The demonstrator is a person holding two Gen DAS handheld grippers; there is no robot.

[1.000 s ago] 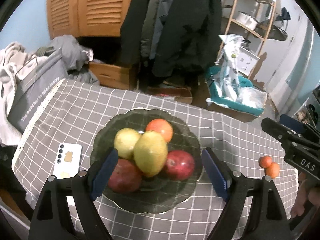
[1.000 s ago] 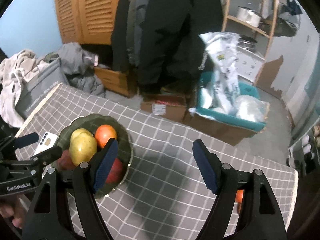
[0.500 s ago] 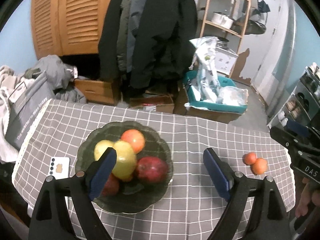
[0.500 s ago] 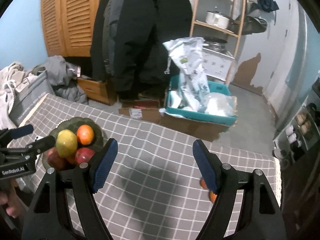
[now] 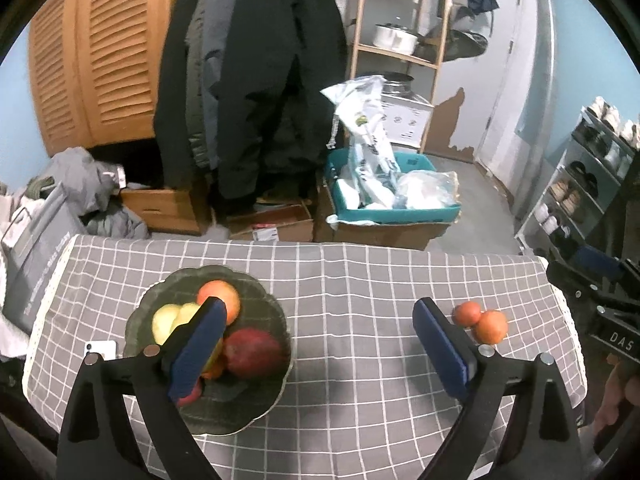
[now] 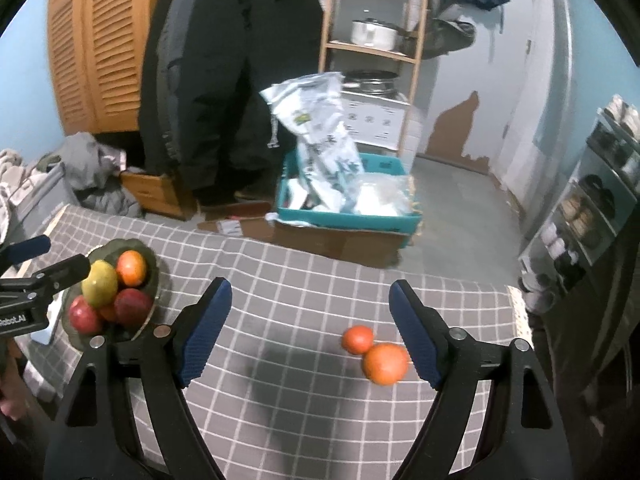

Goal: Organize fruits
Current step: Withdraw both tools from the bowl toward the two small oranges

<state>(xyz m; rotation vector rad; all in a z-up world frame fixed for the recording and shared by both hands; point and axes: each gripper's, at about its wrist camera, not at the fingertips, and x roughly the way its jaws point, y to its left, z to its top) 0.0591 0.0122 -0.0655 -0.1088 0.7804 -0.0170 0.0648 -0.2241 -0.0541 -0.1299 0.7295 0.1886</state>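
Observation:
A dark green scalloped bowl (image 5: pixel 256 400) (image 6: pixel 156 276) on the grey checked tablecloth holds several fruits: a yellow-green pear (image 6: pixel 100 278), an orange-red fruit (image 5: pixel 219 300) and red apples (image 5: pixel 252 354). Two small oranges (image 5: pixel 482 320) (image 6: pixel 376 354) lie touching each other on the cloth at the right. My left gripper (image 5: pixel 320 344) hangs above the cloth between bowl and oranges, its jaws opening with nothing between them. Above the cloth, my right gripper (image 6: pixel 310 332) is also opening and empty, and the two oranges lie just inside its right finger (image 6: pixel 414 336).
A white phone (image 5: pixel 100 349) lies left of the bowl. The table's far edge (image 5: pixel 304 242) drops to a floor with a teal crate on cardboard boxes (image 5: pixel 392 212), hanging dark coats, a wooden cabinet and a shelf rack. A hand (image 5: pixel 616 396) holds the right tool.
Both grippers have pulled back and swung right, away from the bowl. The bowl has slid left in both views, the two oranges have come into the right view, and both sets of jaws stand wider.

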